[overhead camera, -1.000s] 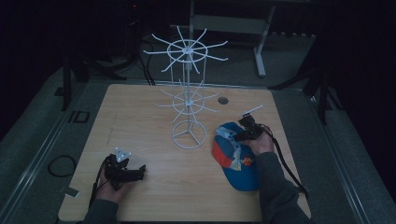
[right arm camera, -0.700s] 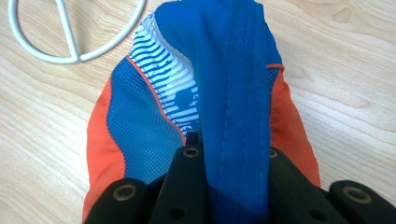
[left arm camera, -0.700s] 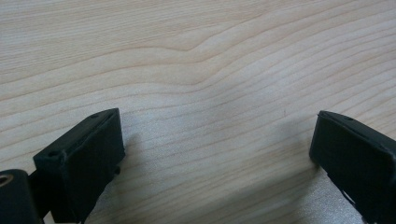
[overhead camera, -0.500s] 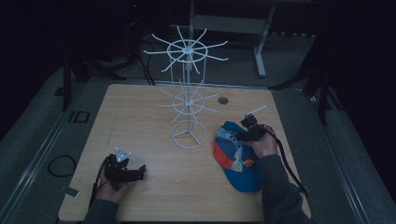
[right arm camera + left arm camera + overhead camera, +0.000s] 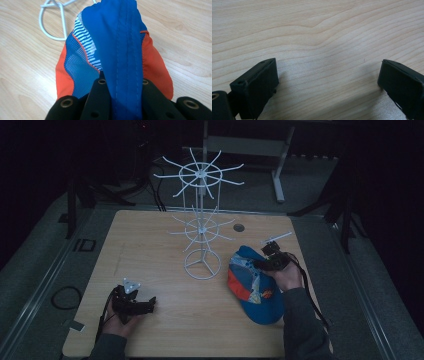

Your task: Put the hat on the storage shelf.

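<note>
A blue and orange cap [image 5: 254, 285] lies on the wooden table [image 5: 150, 250] at the right, its brim toward the front edge. My right gripper [image 5: 261, 264] is shut on a fold of the cap's blue crown [image 5: 122, 62], with the cloth pinched between its two black jaws. A white wire hanger stand [image 5: 201, 232] with two tiers of spokes rises at the table's middle; its ring base [image 5: 53, 20] lies just beyond the cap. Near the front left my left gripper [image 5: 145, 305] rests low over bare wood [image 5: 324, 50], jaws wide open and holding nothing.
A small dark round hole [image 5: 238, 227] sits in the tabletop behind the stand. Cables trail from both grippers toward the front edge. Dark floor and metal frame legs [image 5: 278, 175] surround the table.
</note>
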